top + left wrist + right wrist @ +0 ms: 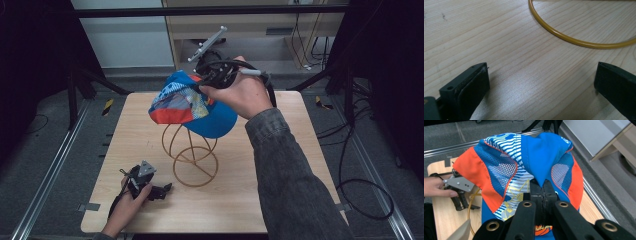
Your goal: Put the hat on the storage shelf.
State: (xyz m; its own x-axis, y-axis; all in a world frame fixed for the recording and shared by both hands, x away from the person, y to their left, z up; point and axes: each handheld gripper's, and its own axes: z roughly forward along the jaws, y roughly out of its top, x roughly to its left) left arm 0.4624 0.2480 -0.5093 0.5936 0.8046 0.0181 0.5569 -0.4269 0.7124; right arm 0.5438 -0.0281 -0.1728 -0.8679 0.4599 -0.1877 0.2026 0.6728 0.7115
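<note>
Blue fabric with orange panels and white mesh makes up the cap you are carrying, and right now it hangs above the top loops of the yellow wire stand, partly draped over them as far as the high view lets you judge. Your right hand-held gripper is clamped shut on a pinch of the blue crown, with the cloth bunched up between the pads. Your left hand-held gripper rests low on the wooden surface just beside the stand's base ring, its jaws standing wide apart with nothing between them.

Watch the grip: you hold only a small fold of thin fabric, so a tug against the wire could pull it free and drop the cap beside the stand. The stand itself looks light and nothing is steadying it, so pushing the cap down off-centre could tip it or slide it across the surface.

You cannot see where the cap's inside meets the wire, since the crown covers the top loops. The brim is hard to pick out, and the front edge of the surface is hidden by your right sleeve.
</note>
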